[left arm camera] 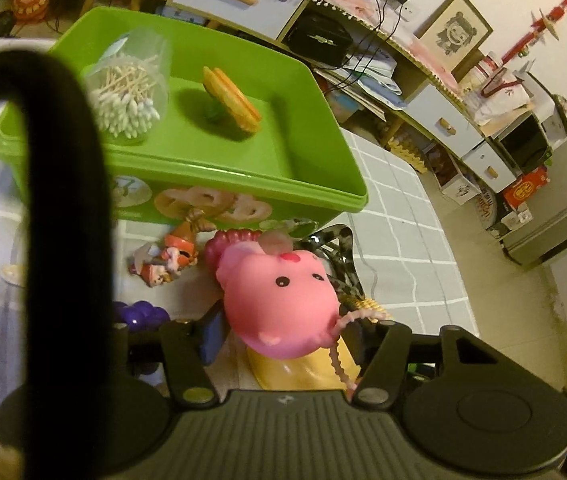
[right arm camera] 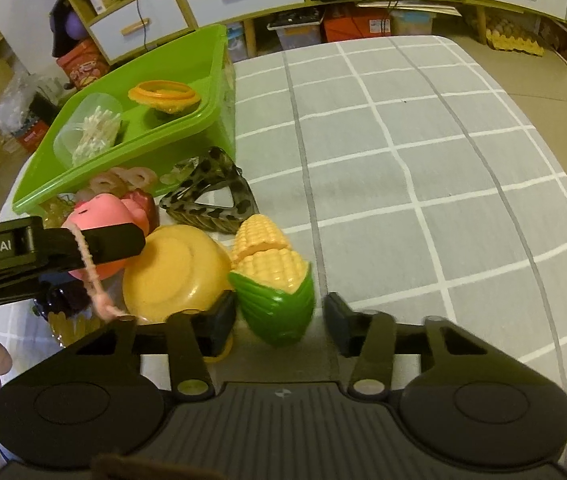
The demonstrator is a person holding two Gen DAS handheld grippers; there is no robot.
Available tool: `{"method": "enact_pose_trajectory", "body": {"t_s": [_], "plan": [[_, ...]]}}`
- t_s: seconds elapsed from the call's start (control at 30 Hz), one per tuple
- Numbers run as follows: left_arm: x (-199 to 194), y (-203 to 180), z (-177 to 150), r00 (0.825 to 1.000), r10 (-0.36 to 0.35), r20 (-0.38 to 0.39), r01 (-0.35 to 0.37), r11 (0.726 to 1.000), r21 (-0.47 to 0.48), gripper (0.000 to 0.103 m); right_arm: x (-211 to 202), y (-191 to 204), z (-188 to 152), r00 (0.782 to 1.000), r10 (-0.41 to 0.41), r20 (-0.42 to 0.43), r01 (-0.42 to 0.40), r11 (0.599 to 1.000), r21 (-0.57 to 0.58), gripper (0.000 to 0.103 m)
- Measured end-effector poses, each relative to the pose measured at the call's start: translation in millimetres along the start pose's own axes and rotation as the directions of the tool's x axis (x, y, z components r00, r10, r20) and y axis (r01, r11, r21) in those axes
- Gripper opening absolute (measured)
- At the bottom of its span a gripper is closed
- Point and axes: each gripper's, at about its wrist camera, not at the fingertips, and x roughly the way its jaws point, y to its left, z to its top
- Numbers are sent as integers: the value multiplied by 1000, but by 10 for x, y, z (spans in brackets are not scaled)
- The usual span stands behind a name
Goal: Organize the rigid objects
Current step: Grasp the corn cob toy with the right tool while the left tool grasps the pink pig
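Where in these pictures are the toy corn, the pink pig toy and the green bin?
toy corn (right arm camera: 273, 276), right wrist view, on the yellow kernels above the green husk.
pink pig toy (left arm camera: 279, 300), left wrist view, on its face.
green bin (left arm camera: 219, 176), left wrist view, on its near rim.

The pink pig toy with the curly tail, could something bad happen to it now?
Maybe. The left gripper holds the round pink plastic pig toy between its fingers, and smooth round toys can slip out. Its thin pink string tail drapes over the gripper and might snag. Lifting it could also bump the yellow plastic bowl just beside it.
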Motion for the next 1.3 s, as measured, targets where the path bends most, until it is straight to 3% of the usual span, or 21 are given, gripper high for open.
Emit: {"method": "enact_pose_trajectory", "body": {"t_s": [0.63, 0.93, 1.07, 1.17, 1.27, 1.3], "plan": [[-266, -121, -45, 999, 40, 20, -42, 992, 122, 35, -284, 24, 103, 997, 17, 79, -18, 1000, 13, 46], [-446, -124, -22, 999, 17, 47, -23, 990, 138, 35, -417, 86, 228, 991, 45, 125, -50, 998, 36, 43], [-545, -96, 17, 998, 5, 65, -13, 992, 127, 35, -428, 144, 263, 989, 56, 136, -62, 997, 38, 40], [-621, -58, 60, 996, -1, 84, -9, 993, 118, 35, -438, 184, 284, 988, 71, 140, -77, 996, 38, 25], [-673, -20, 90, 995, 1, 100, -12, 994, 108, 35, -434, 231, 308, 987, 78, 143, -84, 996, 32, 26], [-685, 0, 100, 995, 2, 103, -12, 995, 102, 35, -418, 245, 315, 987, 79, 140, -84, 996, 31, 32]]}}
